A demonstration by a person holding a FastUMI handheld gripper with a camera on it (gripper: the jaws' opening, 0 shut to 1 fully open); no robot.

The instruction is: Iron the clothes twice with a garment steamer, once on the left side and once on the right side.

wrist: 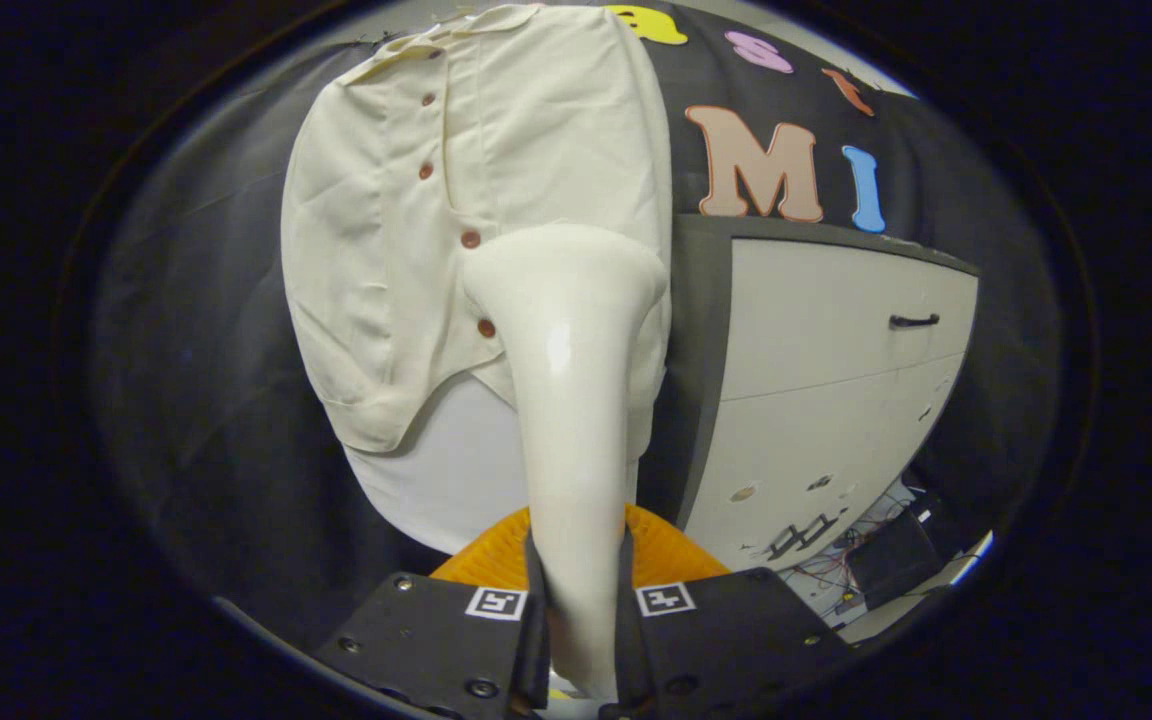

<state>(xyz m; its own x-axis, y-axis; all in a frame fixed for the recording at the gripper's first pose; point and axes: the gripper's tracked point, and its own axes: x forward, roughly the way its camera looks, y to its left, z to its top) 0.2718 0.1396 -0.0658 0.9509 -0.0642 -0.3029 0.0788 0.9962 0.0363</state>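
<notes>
Gripper fingers clamped on glossy cream plastic garment steamer; its head lies against the cream button-front shirt, near bottom hem.

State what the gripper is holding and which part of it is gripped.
The hand-held gripper is shut on the garment steamer, both fingers pressing its narrow handle; its wide head meets the cream shirt.

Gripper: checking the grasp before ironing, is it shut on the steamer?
Shut: both fingers press the steamer handle between them.
</notes>
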